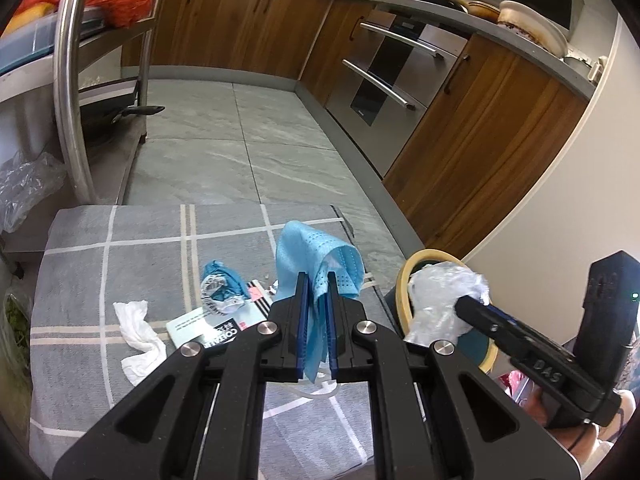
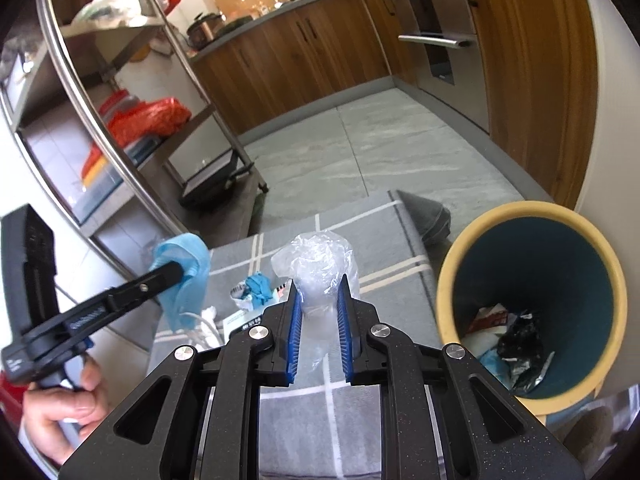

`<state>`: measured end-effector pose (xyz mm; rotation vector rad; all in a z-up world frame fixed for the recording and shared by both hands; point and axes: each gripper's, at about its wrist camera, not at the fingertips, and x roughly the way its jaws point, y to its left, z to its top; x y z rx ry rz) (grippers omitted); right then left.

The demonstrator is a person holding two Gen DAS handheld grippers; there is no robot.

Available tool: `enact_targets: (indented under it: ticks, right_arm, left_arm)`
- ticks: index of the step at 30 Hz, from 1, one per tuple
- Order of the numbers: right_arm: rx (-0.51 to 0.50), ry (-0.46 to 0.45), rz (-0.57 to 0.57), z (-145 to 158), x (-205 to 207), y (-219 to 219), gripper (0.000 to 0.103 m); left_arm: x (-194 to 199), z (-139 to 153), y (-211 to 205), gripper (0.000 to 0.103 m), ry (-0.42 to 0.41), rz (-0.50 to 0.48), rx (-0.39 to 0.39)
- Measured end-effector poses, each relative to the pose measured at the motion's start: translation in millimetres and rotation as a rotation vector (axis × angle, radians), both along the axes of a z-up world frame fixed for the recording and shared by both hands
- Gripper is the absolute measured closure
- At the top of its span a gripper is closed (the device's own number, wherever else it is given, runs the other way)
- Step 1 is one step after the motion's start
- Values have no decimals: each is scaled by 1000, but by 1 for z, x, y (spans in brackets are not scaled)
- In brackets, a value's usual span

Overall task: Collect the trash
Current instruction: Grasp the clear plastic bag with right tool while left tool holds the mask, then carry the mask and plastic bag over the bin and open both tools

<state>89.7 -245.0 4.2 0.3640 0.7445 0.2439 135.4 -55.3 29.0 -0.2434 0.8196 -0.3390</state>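
The grey tiled kitchen floor [image 1: 256, 136] is seen lying open between the wooden cabinets [image 1: 480, 128] on the right and the steel shelving rack [image 1: 70, 92] on the left, with wide free room beyond the far edge of the grey checked rug [image 1: 120, 256]. One far corner of the rug is seen folded over near the bin. A yellow-rimmed bin [image 2: 532, 308] with a teal inside is stood just off the rug's right edge, and wrappers are seen at its bottom. A blue face mask [image 1: 316, 264] is pinched between the nearly closed pads of the left tool [image 1: 317, 328] and held above the rug. A crumpled clear plastic bag [image 2: 316, 272] is gripped by the right tool [image 2: 318, 340], just left of the bin's rim. On the rug are left a printed booklet [image 1: 208, 326], a blue-and-foil wrapper [image 1: 222, 288] on it, and a white tissue [image 1: 138, 338] near the left edge.
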Motion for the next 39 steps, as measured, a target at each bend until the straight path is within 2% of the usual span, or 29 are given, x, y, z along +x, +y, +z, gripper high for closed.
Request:
enact_targets:
  ticks: [12,28,33,39]
  right_arm:
    - [57,-37,-66,10,-22,-40,86]
    - [112,-40,-222,0,-46,-115,86]
    - [120,-24,-271,-8,-52,-134,86]
    - [108,8,-317,-20,-59,-152,86]
  left_arm:
    - [3,6,-45,96,-11,-69,2]
    - [6,5,-119,96,-1,-187,-21]
    - [11,-3,-149,96,28,-256,-79]
    - [19,-24,-193,96,81,-323,-90]
